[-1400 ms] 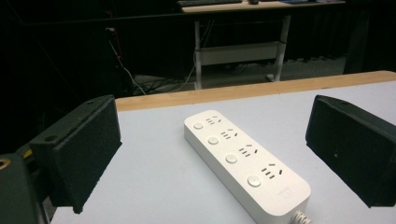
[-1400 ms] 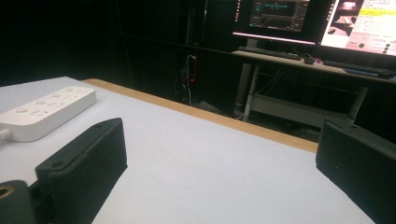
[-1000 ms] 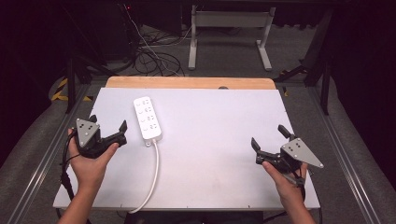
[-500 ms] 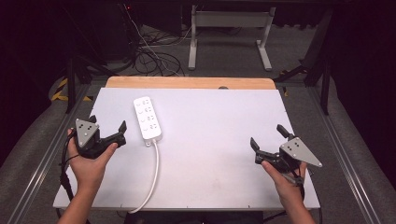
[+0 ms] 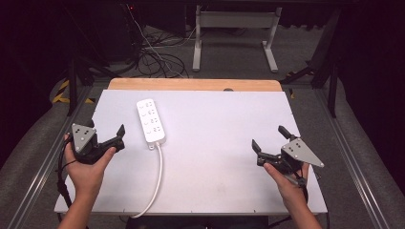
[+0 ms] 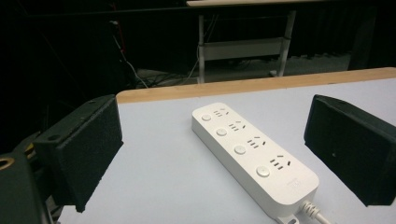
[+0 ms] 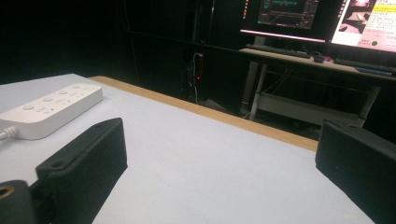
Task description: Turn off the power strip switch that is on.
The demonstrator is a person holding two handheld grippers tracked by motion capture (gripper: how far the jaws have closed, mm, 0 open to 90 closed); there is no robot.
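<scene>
Nothing begun, by the look of it: a glossy white plastic power strip, oblong with four round buttons, lies untouched at the matte pale desk's left-centre, the left claw wide open and empty just beside it, the right claw likewise gaping, well apart.

A white four-socket plastic power strip is laid on the pale rectangular tabletop near its far-left corner, its cord trailed to the near edge.
</scene>
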